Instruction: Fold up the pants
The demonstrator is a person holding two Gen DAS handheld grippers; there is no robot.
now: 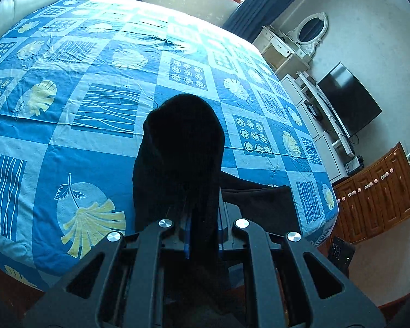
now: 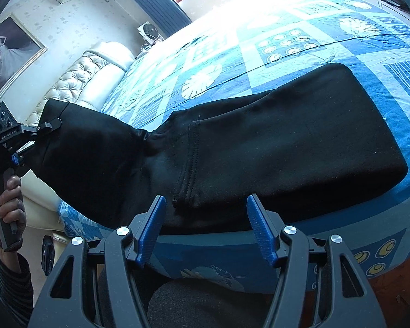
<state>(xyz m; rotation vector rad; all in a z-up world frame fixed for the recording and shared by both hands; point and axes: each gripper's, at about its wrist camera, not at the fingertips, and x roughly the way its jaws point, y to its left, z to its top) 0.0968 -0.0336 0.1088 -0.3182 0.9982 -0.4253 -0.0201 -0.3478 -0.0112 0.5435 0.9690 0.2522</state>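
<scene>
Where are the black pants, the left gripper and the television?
black pants (image 2: 300, 142), right wrist view, on the flat part on the bed.
left gripper (image 2: 45, 134), right wrist view, between its fingers.
television (image 1: 350, 98), left wrist view, on its screen.

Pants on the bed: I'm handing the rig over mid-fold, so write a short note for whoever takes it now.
Left tool: shut on one end of the black pants, raised off the bed.
Right tool: open, holding nothing, at the near edge of the pants by a stitched hem.
Pants: the rest lies flat across the blue patterned sheet, near the bed's front edge.
Done: one end picked up.
Left: probably carry the lifted end over onto the flat part, lay it down, smooth it, and fold again if needed.
</scene>
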